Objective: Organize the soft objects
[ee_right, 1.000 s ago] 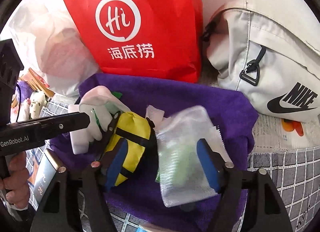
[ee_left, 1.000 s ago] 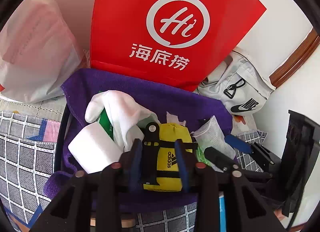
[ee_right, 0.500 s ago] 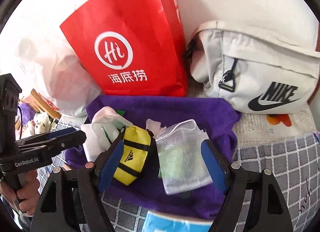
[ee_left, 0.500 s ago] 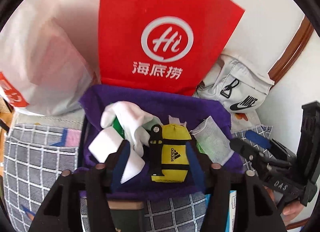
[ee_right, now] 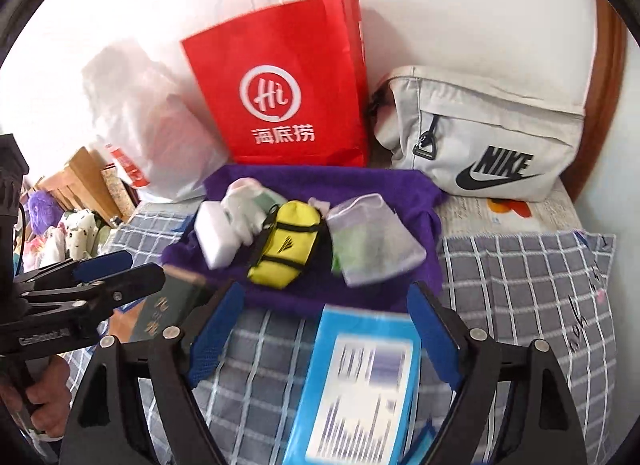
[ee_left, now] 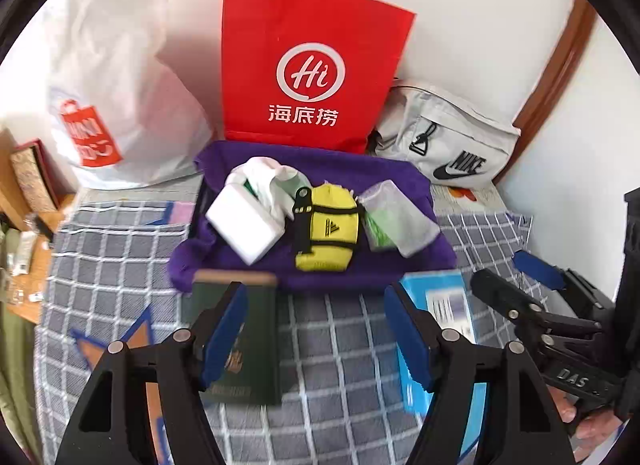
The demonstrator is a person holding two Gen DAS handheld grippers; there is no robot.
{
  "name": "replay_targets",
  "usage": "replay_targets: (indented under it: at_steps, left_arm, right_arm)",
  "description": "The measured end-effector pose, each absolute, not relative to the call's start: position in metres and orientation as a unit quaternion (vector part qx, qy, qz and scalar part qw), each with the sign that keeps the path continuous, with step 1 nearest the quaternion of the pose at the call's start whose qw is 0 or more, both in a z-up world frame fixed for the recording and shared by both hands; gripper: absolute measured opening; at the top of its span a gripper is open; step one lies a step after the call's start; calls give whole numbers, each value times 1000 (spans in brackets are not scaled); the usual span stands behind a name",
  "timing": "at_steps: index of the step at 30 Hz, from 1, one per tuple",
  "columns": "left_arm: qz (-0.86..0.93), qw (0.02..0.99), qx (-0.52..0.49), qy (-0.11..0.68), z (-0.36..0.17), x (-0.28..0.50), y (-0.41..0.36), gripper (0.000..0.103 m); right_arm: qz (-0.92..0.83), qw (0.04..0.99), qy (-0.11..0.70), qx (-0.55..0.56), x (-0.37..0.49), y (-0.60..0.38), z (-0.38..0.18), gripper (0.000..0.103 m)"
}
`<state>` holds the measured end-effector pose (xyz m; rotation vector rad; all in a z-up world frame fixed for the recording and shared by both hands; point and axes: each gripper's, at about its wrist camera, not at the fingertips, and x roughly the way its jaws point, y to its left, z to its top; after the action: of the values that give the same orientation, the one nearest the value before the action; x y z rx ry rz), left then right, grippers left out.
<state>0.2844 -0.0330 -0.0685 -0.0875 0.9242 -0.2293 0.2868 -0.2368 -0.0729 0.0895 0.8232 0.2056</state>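
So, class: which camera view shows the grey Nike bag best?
The right wrist view: the Nike bag appears large, its logo and zip pull clear. The left wrist view shows the same bag smaller, off to the right.

The left gripper (ee_left: 316,329) hovers with its 2 blue-padded fingers (ee_left: 222,329) spread wide, gripping nothing. The right gripper (ee_right: 324,335) hovers likewise, its 2 fingers (ee_right: 434,339) wide apart and empty. A hand (ee_right: 38,387) grips the left gripper's handle.
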Motion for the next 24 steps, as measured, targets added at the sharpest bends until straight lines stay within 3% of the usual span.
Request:
replay_targets:
  at_steps: [4,9,24]
  left_arm:
    - [-92,903,-36,418,-50,238,-31,87]
    - [-85,911,-26,402,-38,186,-31,93]
    - [-58,929,-15,364,-23,71,-34,93]
  right_arm:
    - [74,924,372,39,240,-237,-60,103]
    - [51,928,369,18,188,-236,-53,103]
    - [43,931,360,34,71,-244,-42,103]
